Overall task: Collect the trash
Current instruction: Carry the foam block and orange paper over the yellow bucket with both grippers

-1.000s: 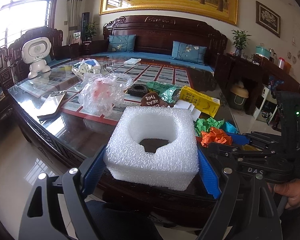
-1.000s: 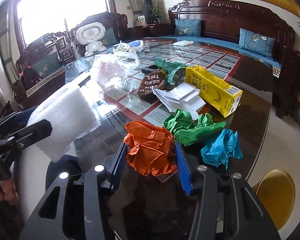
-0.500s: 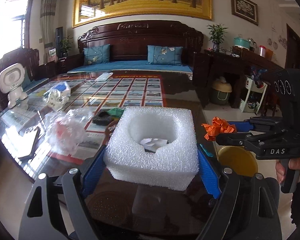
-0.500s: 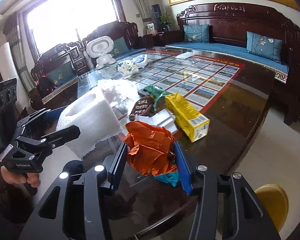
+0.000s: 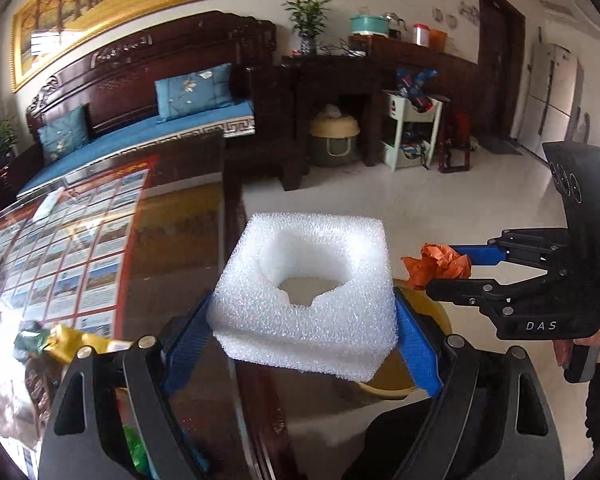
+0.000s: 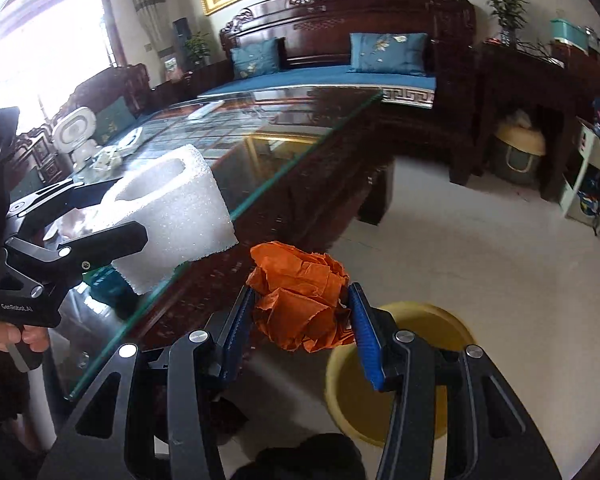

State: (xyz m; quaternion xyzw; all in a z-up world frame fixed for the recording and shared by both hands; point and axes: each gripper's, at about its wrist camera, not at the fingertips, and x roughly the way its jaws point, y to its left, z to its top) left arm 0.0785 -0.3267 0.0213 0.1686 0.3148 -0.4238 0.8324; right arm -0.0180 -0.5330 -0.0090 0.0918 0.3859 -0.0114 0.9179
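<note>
Both loads are up! The left claw (image 5: pixel 304 344) clamps the white foam block (image 5: pixel 306 292) by its flat sides, over the worktop (image 6: pixel 260 184) edge. The right claw (image 6: pixel 300 320) pinches the orange paper wad (image 6: pixel 300 300) just above the yellow bin (image 6: pixel 452 324), seemingly set for dropping.

- White foam block (image 5: pixel 306 292), square with a round hollow and a hole through its bottom, held off the desk (image 6: pixel 236 152) between blue pads, above the desk edge.
- Crumpled orange paper ball (image 6: pixel 302 300), pinched between blue pads, above floor near yellow bin (image 6: pixel 404 376).
- Yellow bin, round, open top, on the floor beside the desk.
</note>
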